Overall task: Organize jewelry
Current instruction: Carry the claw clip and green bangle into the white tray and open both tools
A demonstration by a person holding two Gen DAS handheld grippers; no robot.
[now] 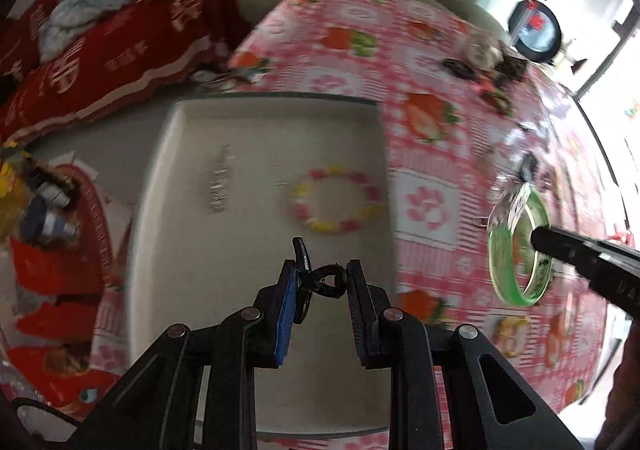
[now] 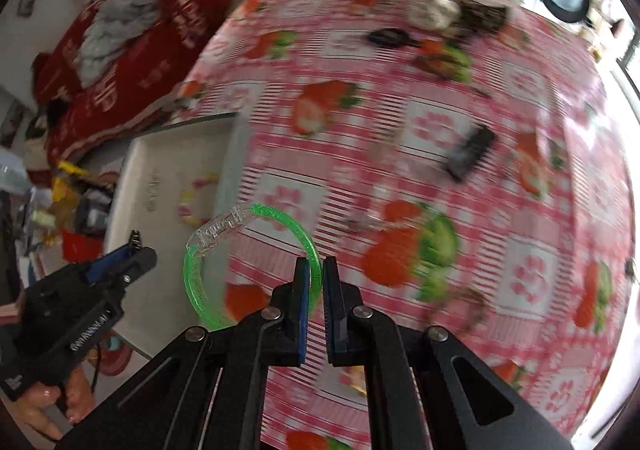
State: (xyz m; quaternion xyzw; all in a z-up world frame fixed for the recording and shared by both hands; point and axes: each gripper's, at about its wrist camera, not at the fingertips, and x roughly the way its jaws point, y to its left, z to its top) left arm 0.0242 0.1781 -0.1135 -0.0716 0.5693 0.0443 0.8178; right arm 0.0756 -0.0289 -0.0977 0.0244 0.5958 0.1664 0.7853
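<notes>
My left gripper (image 1: 320,282) is shut on a small black hair clip (image 1: 316,282) and holds it above the white tray (image 1: 192,234). In the tray lie a pink and yellow bead bracelet (image 1: 334,199) and a silver chain piece (image 1: 218,180). My right gripper (image 2: 316,278) is shut on a green translucent bangle (image 2: 208,290) with a clear clasp, held above the tablecloth near the tray's right edge. The bangle also shows in the left wrist view (image 1: 516,246), with a right fingertip (image 1: 544,240) through it. The left gripper shows in the right wrist view (image 2: 132,250).
The table has a pink strawberry-pattern cloth (image 2: 440,130). Loose dark accessories lie at its far side (image 2: 390,36) and a black comb-like clip (image 2: 470,156) in the middle. A red basket with clutter (image 1: 60,218) stands left of the tray. Red cushions (image 1: 100,30) lie behind.
</notes>
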